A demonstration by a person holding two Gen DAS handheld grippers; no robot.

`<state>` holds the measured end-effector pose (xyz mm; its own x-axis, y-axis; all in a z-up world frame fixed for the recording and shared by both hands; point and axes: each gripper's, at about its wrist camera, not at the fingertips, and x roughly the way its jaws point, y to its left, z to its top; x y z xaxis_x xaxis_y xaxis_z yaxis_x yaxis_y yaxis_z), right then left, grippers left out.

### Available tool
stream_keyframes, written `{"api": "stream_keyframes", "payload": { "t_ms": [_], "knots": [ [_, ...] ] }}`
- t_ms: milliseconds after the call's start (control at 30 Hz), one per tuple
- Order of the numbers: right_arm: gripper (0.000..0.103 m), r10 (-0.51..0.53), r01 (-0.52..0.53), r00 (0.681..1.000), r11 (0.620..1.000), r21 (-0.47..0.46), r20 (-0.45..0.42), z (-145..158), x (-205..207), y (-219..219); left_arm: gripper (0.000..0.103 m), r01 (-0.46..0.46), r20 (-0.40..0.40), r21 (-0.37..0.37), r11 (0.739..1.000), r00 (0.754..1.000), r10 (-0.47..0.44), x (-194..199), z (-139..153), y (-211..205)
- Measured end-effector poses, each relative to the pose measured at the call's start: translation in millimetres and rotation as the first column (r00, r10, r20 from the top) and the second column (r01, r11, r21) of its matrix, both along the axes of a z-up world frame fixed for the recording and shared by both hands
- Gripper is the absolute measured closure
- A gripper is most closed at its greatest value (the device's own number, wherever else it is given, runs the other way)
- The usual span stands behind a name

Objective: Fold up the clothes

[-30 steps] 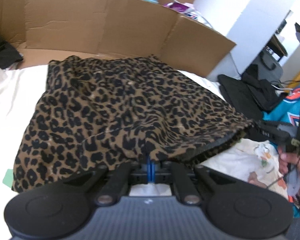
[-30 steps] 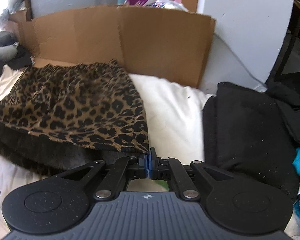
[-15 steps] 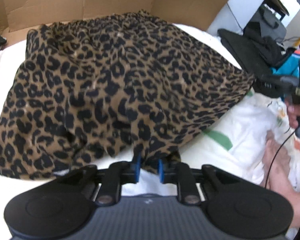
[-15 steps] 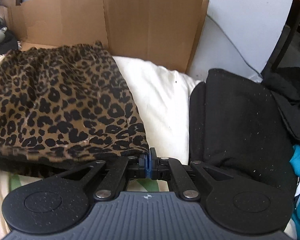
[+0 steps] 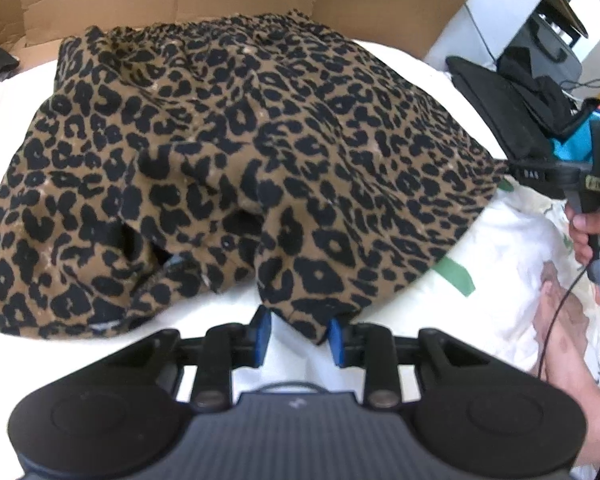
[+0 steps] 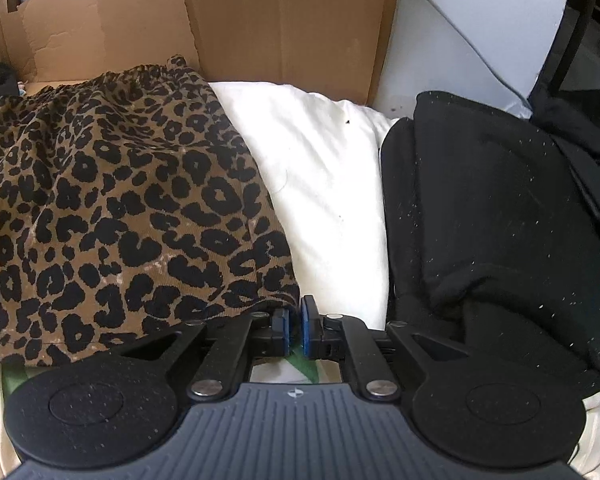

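A leopard-print garment [image 5: 240, 140] lies spread on the white bedding [image 5: 500, 248], its gathered waistband toward the cardboard. My left gripper [image 5: 298, 338] is at its near hem. The jaws are opening, and a loose corner of the hem hangs between the blue pads [image 5: 260, 336] without being pressed. In the right wrist view the same garment [image 6: 120, 208] fills the left side. My right gripper [image 6: 295, 322] is at its right corner, pads almost together with only a thin slit, the hem caught at their tips. The left wrist view shows that gripper [image 5: 512, 170] at the garment's far right corner.
Cardboard flaps [image 6: 280, 20] stand behind the bedding [image 6: 320, 168]. A folded black garment [image 6: 492, 208] lies just right of my right gripper, with more dark clothes and teal cloth [image 5: 568, 148] beyond. A person's hand [image 5: 588, 232] grips the right tool's handle, a cable trailing below.
Both grippers have come down and the garment has settled flat on the bedding. The left jaws, shut on the hem a second ago, now stand apart. The right pads have parted a sliver.
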<state>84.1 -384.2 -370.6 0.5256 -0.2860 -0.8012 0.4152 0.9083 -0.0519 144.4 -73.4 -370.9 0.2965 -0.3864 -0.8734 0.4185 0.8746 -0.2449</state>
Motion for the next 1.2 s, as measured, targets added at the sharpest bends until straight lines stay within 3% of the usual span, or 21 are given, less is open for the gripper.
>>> {"api": "stream_keyframes", "payload": {
  "t_ms": [33, 133, 400, 667, 733, 867, 967, 1100, 1200],
  "knots": [
    [0.098, -0.004, 0.004, 1.000, 1.000, 0.011, 0.004, -1, 0, -2, 0.085, 0.001, 0.003, 0.001, 1.000, 1.000, -0.001, 2, 0, 1],
    [0.103, -0.005, 0.005, 1.000, 0.999, 0.038, 0.010, -1, 0, -7, 0.093, 0.030, 0.021, 0.003, 1.000, 0.999, -0.030, 5, 5, 4],
    [0.103, 0.064, -0.064, 0.998, 0.997, -0.032, 0.008, 28, -1, -5, 0.097, 0.076, 0.037, -0.023, 0.997, 0.996, -0.075, 7, 34, 15],
    [0.103, 0.150, -0.153, 0.988, 0.962, -0.227, -0.030, 53, 2, 4, 0.098, 0.162, 0.031, -0.058, 0.985, 0.987, -0.160, -6, 46, 5],
    [0.102, 0.133, -0.136, 0.991, 0.969, -0.207, -0.031, 47, 3, 3, 0.099, 0.160, 0.023, -0.048, 0.986, 0.987, -0.159, -6, 39, 4],
    [0.099, 0.058, -0.058, 0.998, 0.997, -0.057, -0.012, 24, 1, -7, 0.099, 0.138, 0.005, -0.022, 0.990, 0.990, -0.138, -4, 32, 10],
    [0.084, -0.042, 0.042, 0.999, 0.999, 0.009, -0.031, 5, 0, -11, 0.099, 0.130, 0.004, -0.009, 0.992, 0.992, -0.130, -3, 32, 12],
    [0.080, -0.045, 0.045, 0.999, 0.999, 0.004, -0.026, -2, -3, -8, 0.099, 0.122, 0.004, -0.003, 0.992, 0.992, -0.122, -2, 34, 13],
    [0.085, -0.011, 0.011, 0.999, 1.000, 0.000, -0.032, -1, -6, -7, 0.099, 0.119, 0.011, -0.004, 0.993, 0.993, -0.119, -3, 40, 15]
  ]
}}
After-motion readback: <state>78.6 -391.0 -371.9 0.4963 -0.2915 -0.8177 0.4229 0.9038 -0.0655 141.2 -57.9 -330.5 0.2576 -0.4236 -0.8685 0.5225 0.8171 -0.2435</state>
